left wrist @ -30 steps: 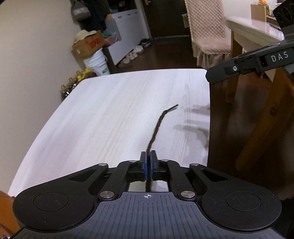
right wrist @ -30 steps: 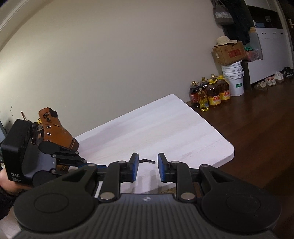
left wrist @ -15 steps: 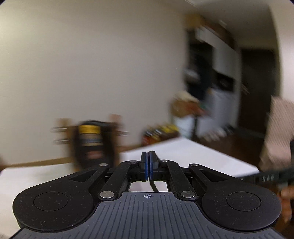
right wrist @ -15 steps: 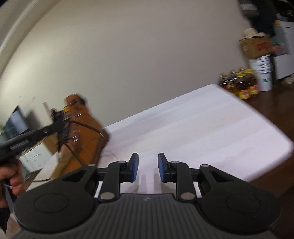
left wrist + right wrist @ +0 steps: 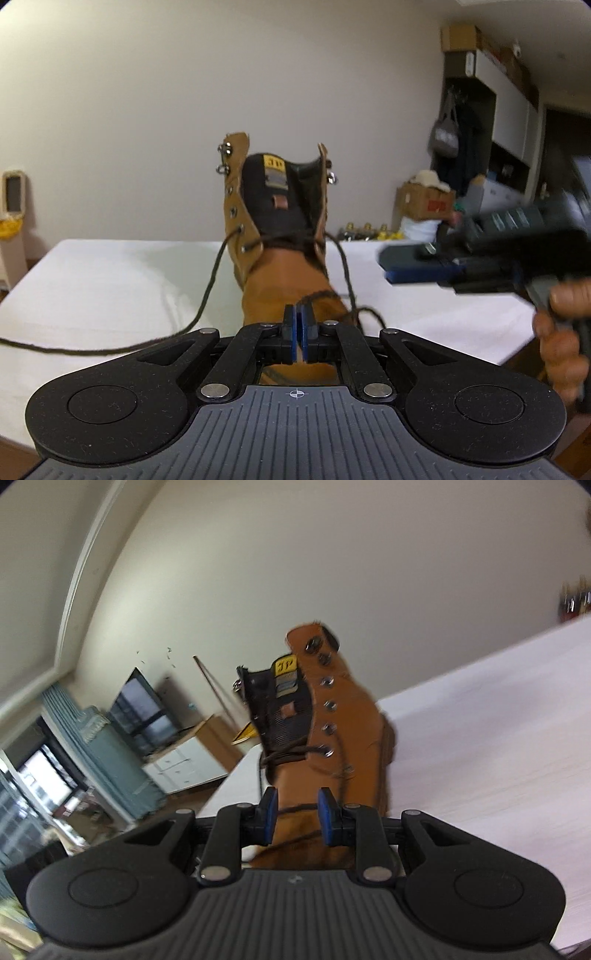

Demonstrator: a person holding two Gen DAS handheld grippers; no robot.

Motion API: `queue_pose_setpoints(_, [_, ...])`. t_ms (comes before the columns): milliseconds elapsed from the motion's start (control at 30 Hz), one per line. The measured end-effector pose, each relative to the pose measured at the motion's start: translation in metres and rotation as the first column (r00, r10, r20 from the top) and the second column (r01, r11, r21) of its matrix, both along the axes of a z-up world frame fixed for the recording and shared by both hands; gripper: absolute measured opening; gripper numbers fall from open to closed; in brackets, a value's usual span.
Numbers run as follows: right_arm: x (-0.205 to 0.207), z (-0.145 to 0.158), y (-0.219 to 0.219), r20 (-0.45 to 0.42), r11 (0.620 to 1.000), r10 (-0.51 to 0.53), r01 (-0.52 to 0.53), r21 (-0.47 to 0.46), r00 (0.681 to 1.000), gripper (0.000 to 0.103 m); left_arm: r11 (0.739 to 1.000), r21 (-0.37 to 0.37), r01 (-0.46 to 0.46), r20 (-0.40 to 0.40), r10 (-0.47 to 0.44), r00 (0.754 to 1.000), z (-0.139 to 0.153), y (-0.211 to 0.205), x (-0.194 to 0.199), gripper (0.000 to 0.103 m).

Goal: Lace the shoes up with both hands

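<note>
A tan lace-up boot (image 5: pixel 284 273) stands upright on the white table (image 5: pixel 92 288), toe toward my left gripper (image 5: pixel 298 321). That gripper is shut at the toe, with the dark brown lace (image 5: pixel 347 273) from the boot's right eyelets curving down into its pads. A second lace end (image 5: pixel 207 288) runs from a left eyelet down and away leftwards over the table. My right gripper (image 5: pixel 297 812) is open just in front of the boot (image 5: pixel 347 731), a lace strand (image 5: pixel 295 806) crossing between its fingers without being gripped. In the left wrist view the right gripper (image 5: pixel 410 264) is blurred beside the boot, held by a hand (image 5: pixel 561 314).
The table's right edge (image 5: pixel 517 350) lies close to the hand. Beyond it stand a cardboard box (image 5: pixel 424 201), a row of oil bottles (image 5: pixel 365 230) and a dark wardrobe. The right wrist view shows a television (image 5: pixel 144 709) and a white cabinet (image 5: pixel 184 764) past the table's far end.
My left gripper swung from looking down the table to facing the boot's toe, still shut on the lace. The right gripper came in close to the boot and stayed open.
</note>
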State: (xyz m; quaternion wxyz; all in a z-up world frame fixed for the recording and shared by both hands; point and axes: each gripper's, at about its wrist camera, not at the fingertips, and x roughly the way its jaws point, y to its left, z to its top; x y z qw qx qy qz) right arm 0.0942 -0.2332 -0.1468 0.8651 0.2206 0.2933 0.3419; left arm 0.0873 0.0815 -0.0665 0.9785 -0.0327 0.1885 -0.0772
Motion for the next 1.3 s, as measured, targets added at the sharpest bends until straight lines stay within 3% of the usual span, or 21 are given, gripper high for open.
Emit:
queue_pose_setpoints(67, [0.009,-0.009,0.003,-0.099,0.996,0.020,-0.011,0.089,0.995,0.028,1.000,0.028,-0.006,0.024,0.006,1.000,-0.005,-0.006,-0.006,0.003])
queue_pose_setpoints(200, [0.019,-0.023,0.012,-0.216,0.987,0.051,-0.016,0.160,0.975,0.028,0.998,0.065,-0.010,0.069,0.005,0.998,-0.012,-0.013,-0.015,0.003])
queue_pose_setpoints(433, [0.034,-0.046,0.013,-0.415,0.957,0.066,0.060,0.284,0.908,0.026,0.996,0.088,0.003,0.135,-0.015,0.991,-0.019,-0.013,-0.026,0.003])
queue_pose_setpoints(567, [0.041,-0.048,0.012,-0.442,0.952,0.058,0.083,0.294,0.895,0.026,0.996,0.086,0.028,0.141,-0.040,0.989,-0.018,-0.012,-0.030,0.003])
queue_pose_setpoints(967, [0.046,-0.041,0.021,-0.385,0.971,0.041,0.054,0.232,0.922,0.021,0.987,0.082,0.137,0.095,-0.145,0.985,-0.024,-0.021,-0.044,0.003])
queue_pose_setpoints(1133, [0.030,-0.015,0.043,-0.192,0.998,0.048,-0.053,-0.018,0.980,0.021,0.984,0.058,0.166,0.104,-0.172,0.980,-0.022,-0.029,-0.045,0.004])
queue_pose_setpoints(1300, [0.007,-0.002,0.067,-0.022,0.956,0.087,-0.090,-0.280,0.996,0.022,0.981,0.088,0.173,0.118,-0.183,0.976,-0.024,-0.041,-0.045,0.004])
